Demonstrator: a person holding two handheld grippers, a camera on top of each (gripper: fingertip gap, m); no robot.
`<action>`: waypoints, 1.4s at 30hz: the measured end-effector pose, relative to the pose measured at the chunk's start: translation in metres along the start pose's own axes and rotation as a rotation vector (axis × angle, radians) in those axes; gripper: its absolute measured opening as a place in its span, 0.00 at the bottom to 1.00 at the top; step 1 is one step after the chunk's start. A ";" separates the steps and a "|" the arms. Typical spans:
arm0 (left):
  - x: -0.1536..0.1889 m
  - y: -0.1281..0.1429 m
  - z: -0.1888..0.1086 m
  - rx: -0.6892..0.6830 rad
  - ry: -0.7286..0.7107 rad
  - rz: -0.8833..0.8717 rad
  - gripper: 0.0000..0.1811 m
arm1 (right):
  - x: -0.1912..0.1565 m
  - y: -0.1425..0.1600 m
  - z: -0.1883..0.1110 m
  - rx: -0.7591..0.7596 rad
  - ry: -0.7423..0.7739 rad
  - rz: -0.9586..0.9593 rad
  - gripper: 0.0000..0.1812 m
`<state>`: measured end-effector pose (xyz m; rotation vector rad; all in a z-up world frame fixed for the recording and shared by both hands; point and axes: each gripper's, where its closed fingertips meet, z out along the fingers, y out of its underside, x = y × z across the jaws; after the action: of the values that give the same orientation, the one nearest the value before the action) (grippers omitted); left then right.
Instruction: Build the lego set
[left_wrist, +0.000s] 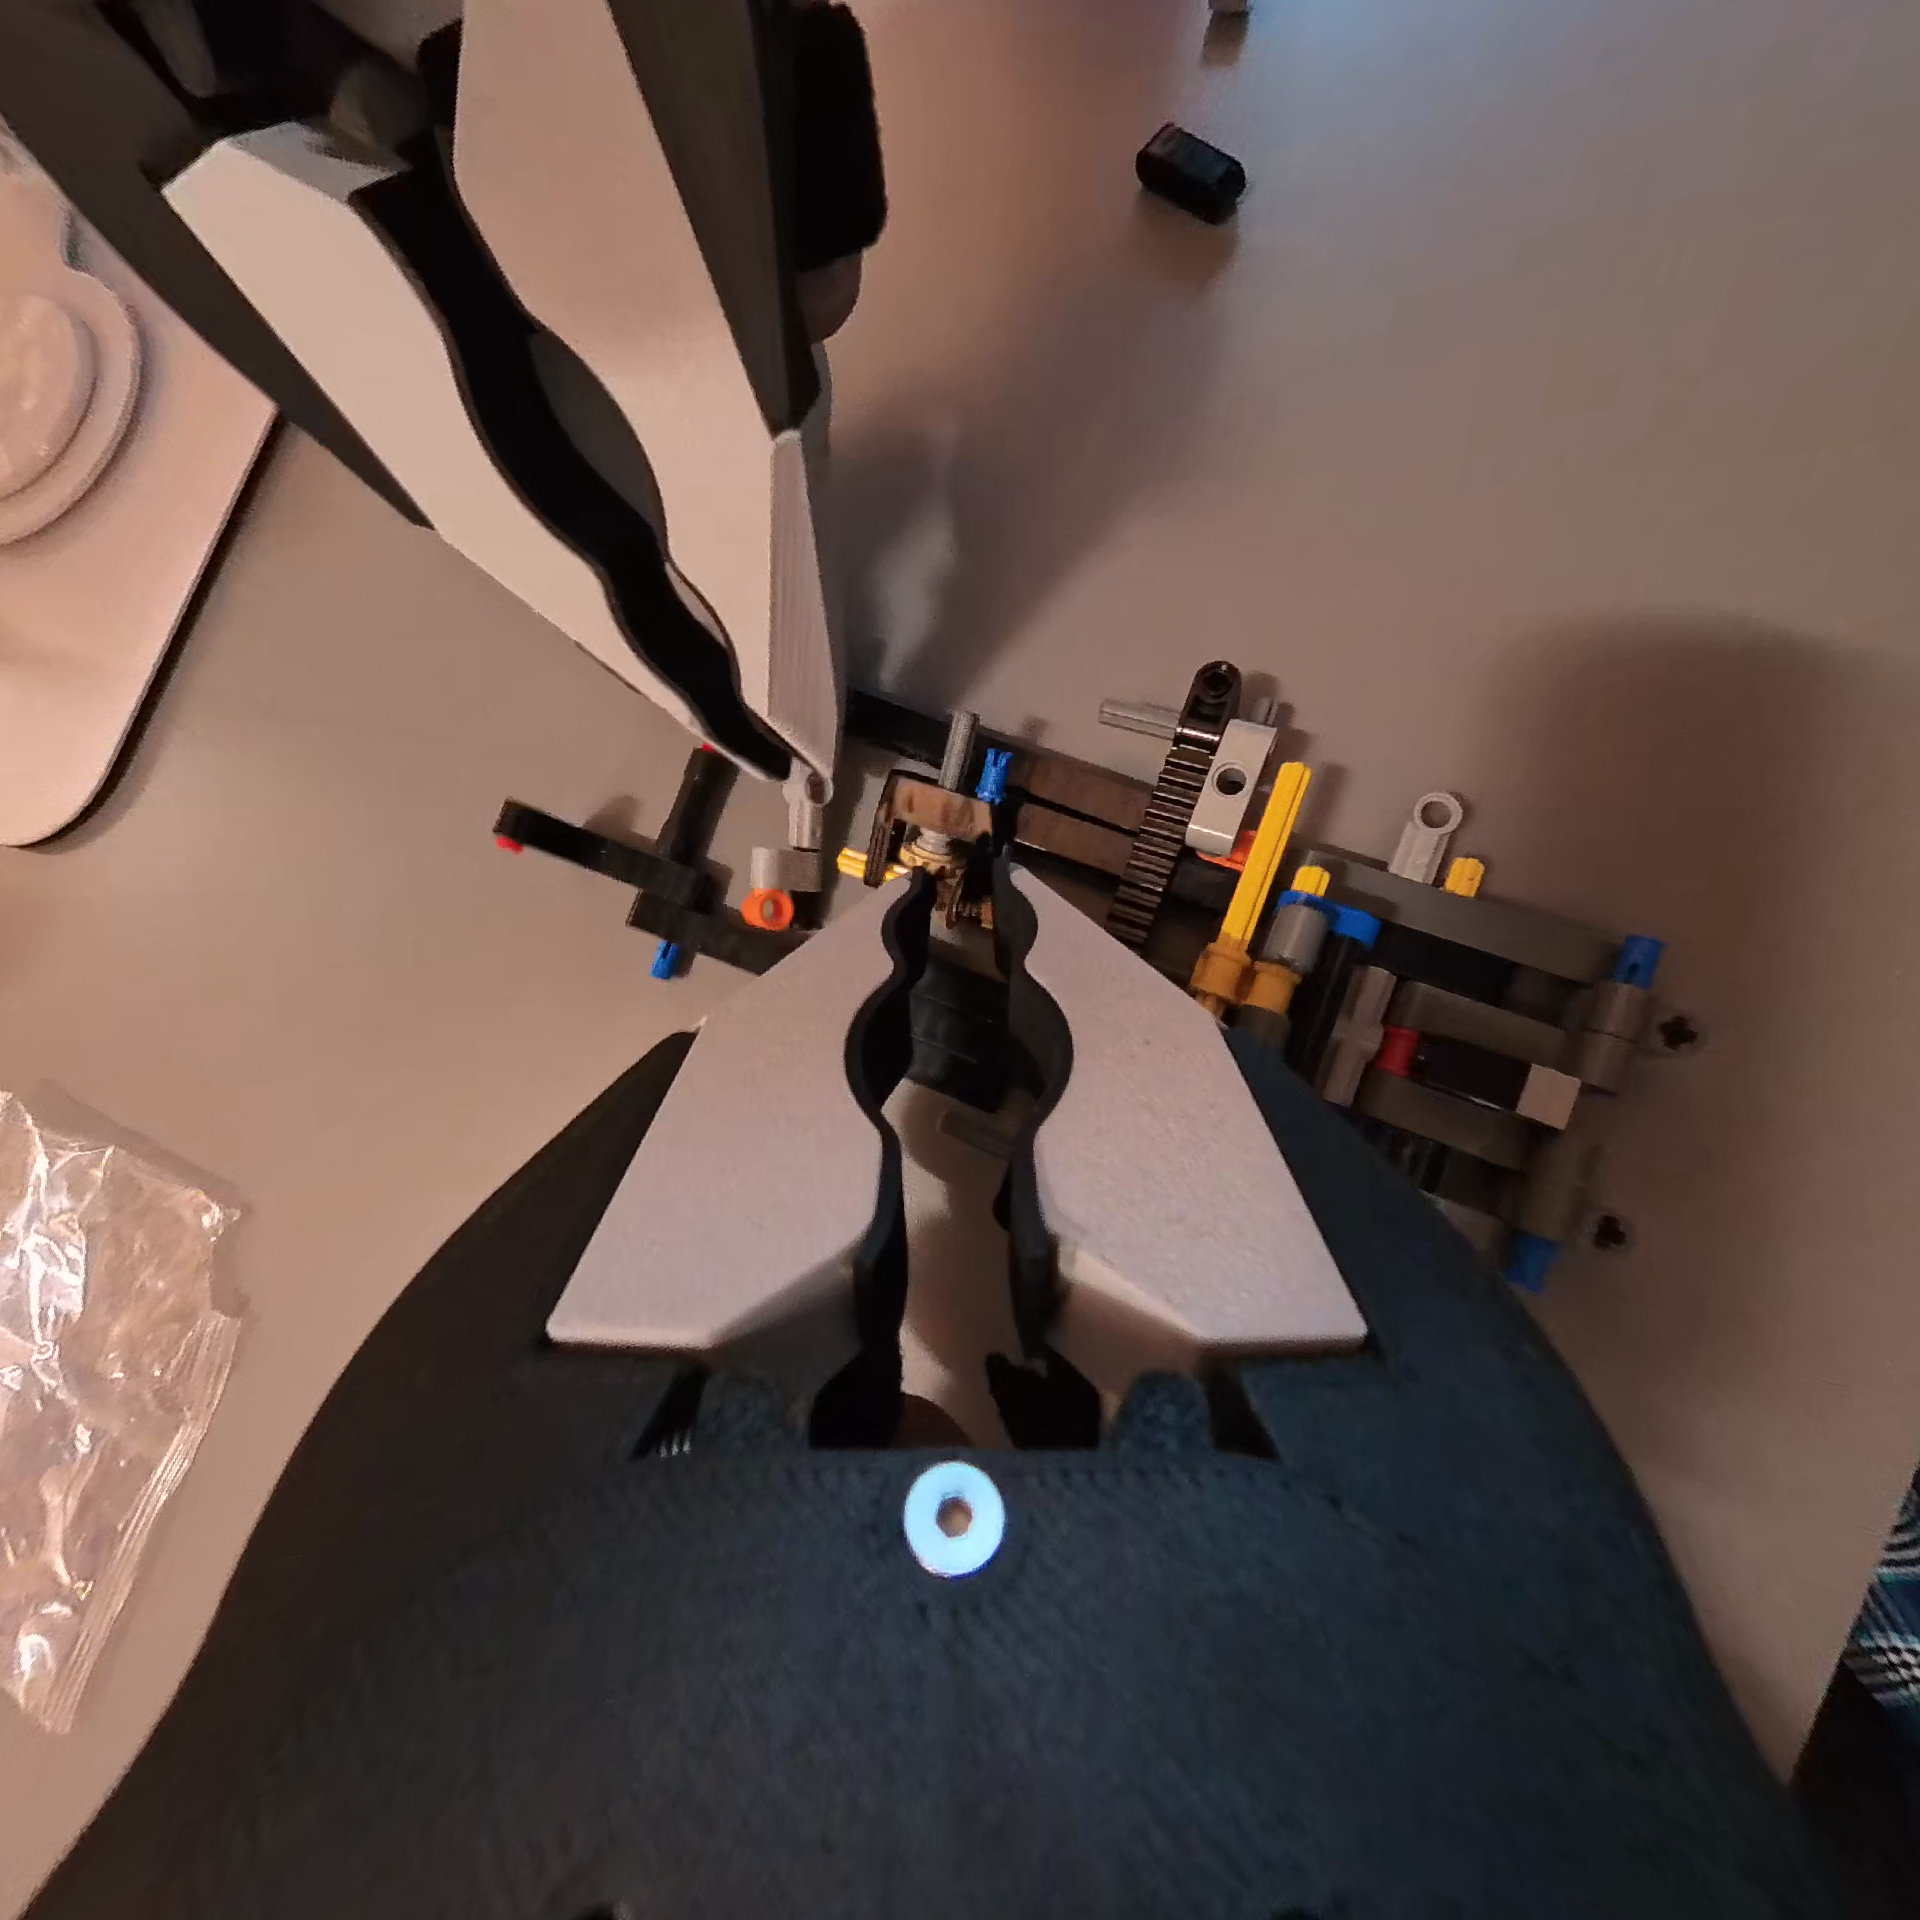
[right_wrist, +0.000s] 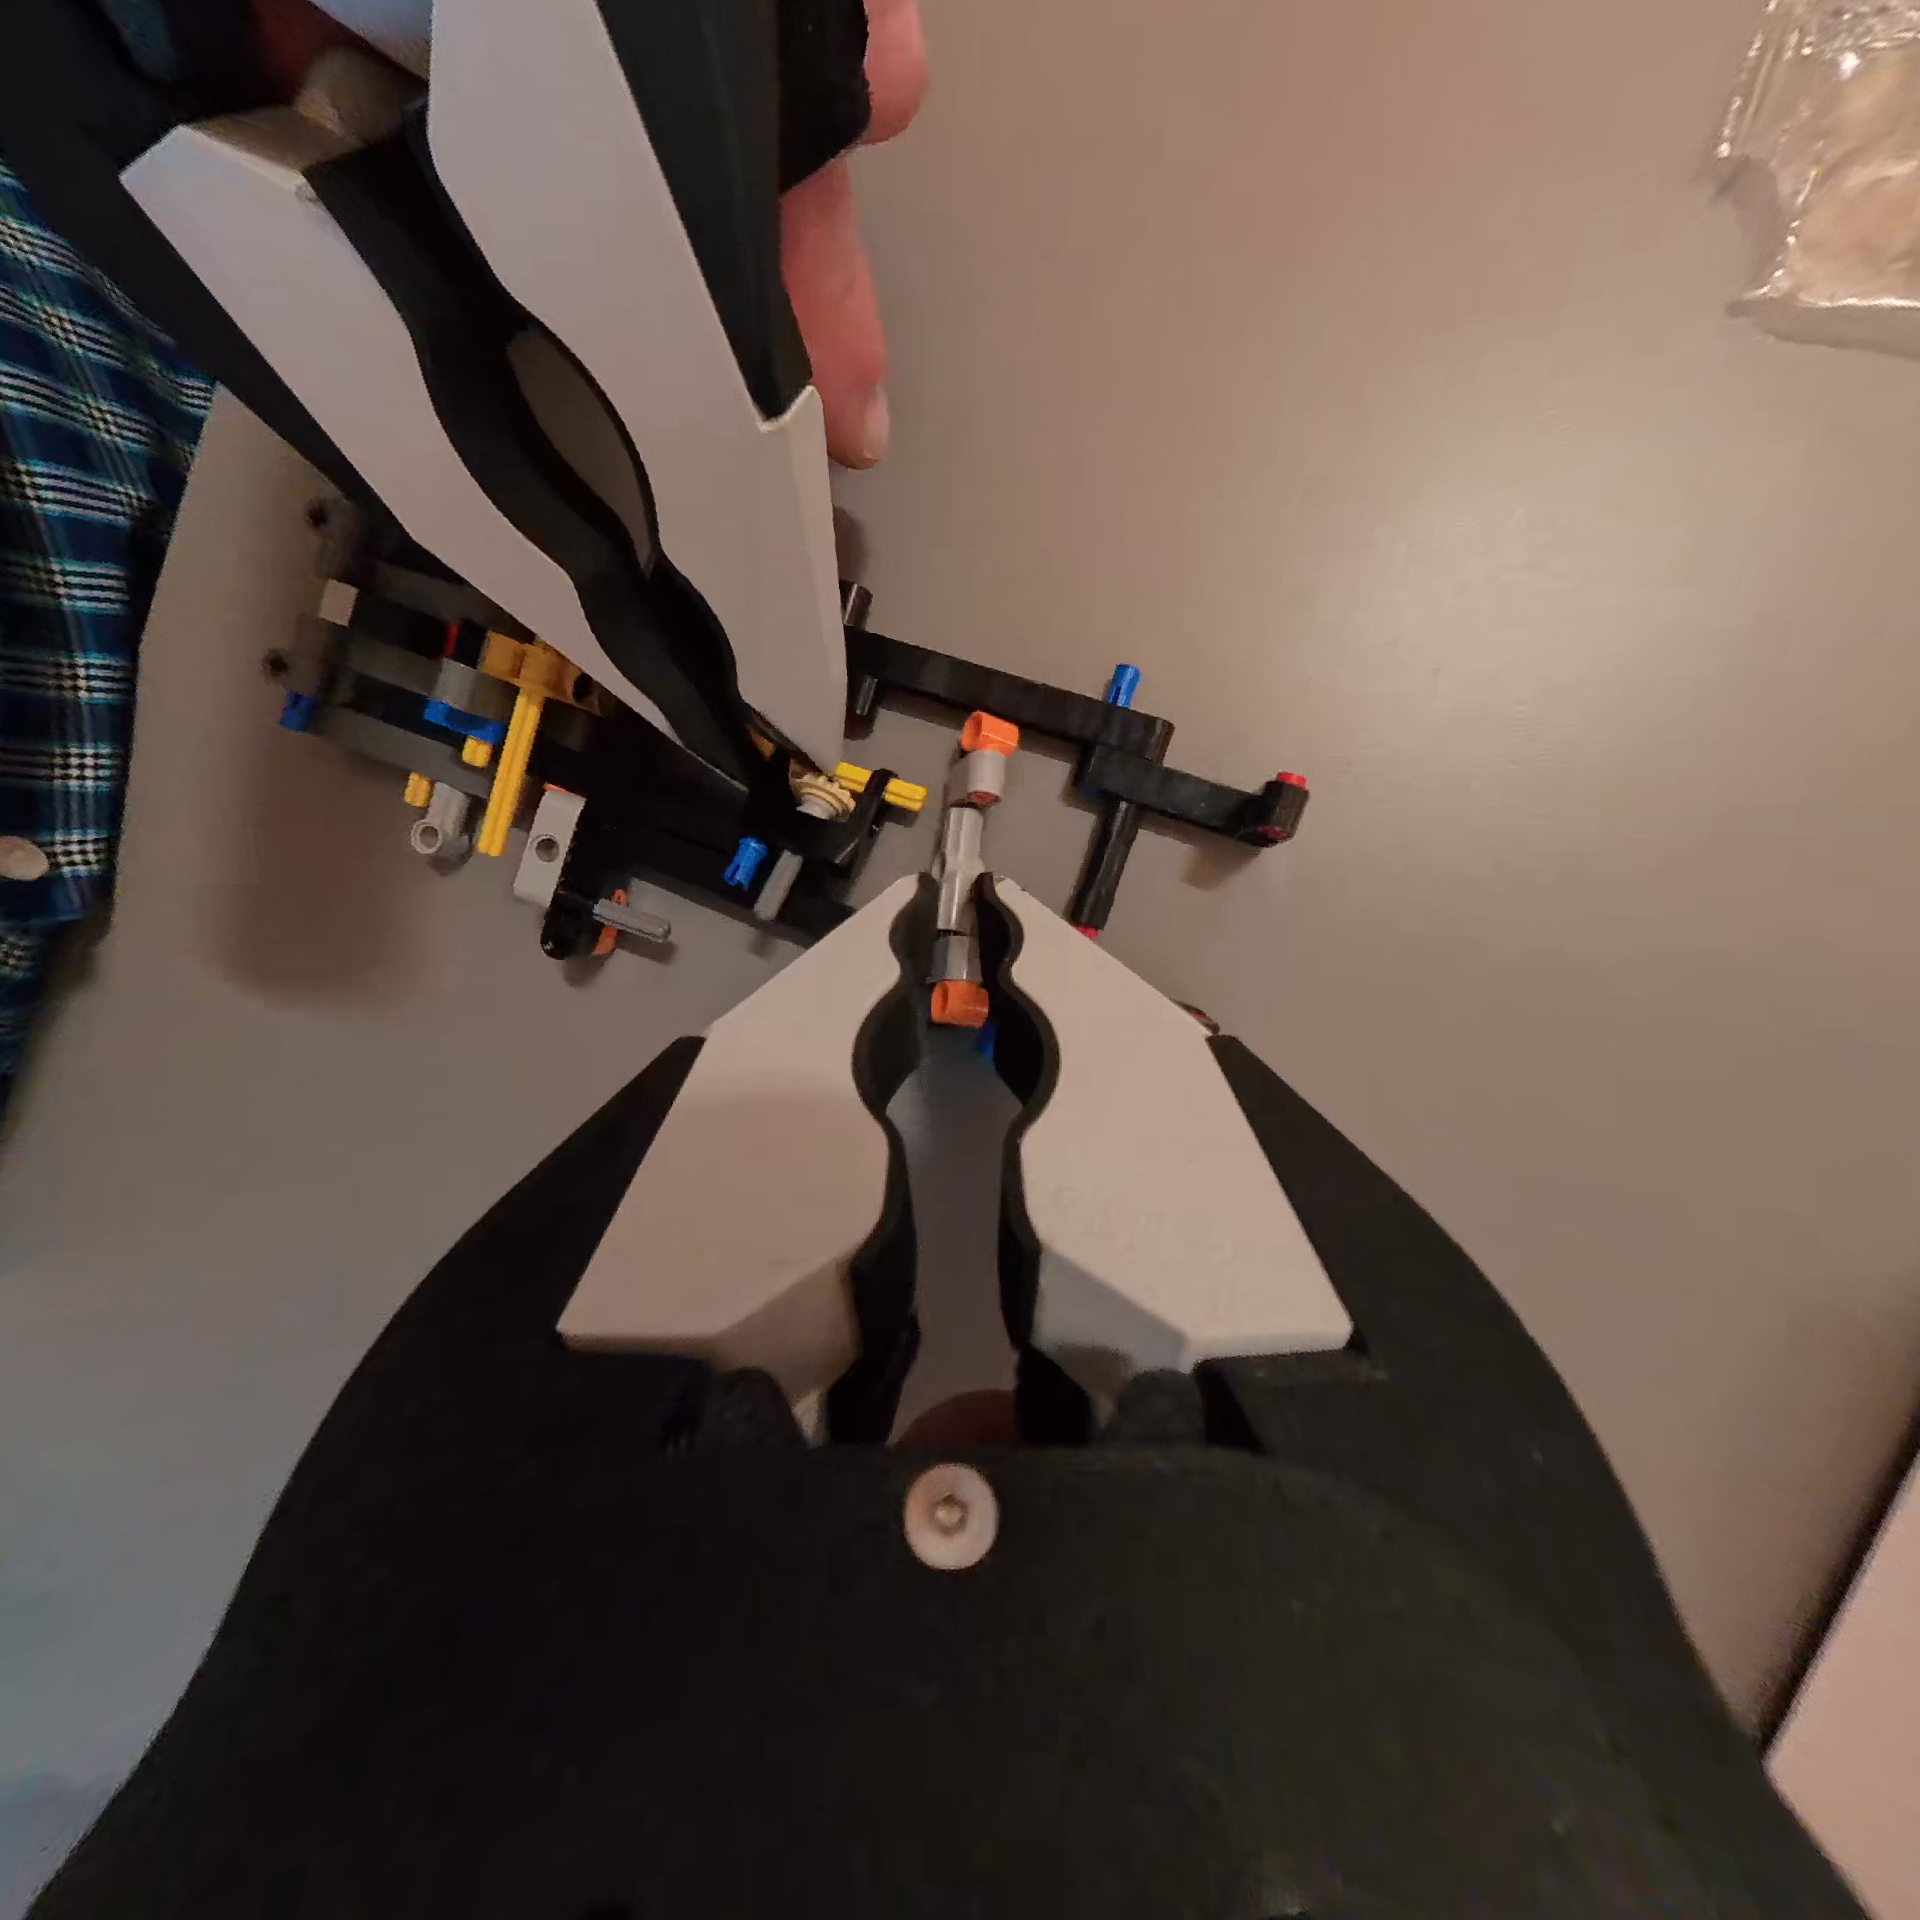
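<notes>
Left gripper (left_wrist: 951, 883) closed down on tan bevel gear (left_wrist: 928, 857) at black frame end of dark grey-and-black lego chassis (left_wrist: 1455, 997), which is lying on tan table (left_wrist: 1455, 468) and is steadied there. Right gripper (right_wrist: 951, 904) pinched shut on light grey shaft with orange end bushes (right_wrist: 961, 862), held just beside gear end. Black cross-shaped beam piece (right_wrist: 1132, 753) lying apart. Step judged: shaft being fitted. Next move calls for shaft lined up with frame hole, then pushed straight in.

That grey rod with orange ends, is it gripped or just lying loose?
Gripped. In the right wrist view the right gripper has its fingertips closed on the middle of the grey rod, one orange end beyond them, the other between the fingers.
</notes>
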<state>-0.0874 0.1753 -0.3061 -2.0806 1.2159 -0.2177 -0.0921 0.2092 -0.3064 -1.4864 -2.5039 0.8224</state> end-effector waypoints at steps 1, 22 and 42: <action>0.000 0.000 0.000 0.002 0.000 -0.003 0.05 | -0.002 0.000 0.000 0.003 -0.002 0.004 0.02; 0.000 0.003 -0.004 0.000 -0.015 -0.005 0.06 | 0.003 0.003 -0.001 -0.032 0.123 -0.031 0.02; -0.041 -0.034 -0.042 0.379 0.204 -0.492 0.05 | -0.007 -0.035 -0.047 0.042 0.624 -0.491 0.02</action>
<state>-0.1062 0.1989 -0.2448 -2.0119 0.6792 -0.8363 -0.0989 0.2081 -0.2479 -0.8586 -2.1861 0.2663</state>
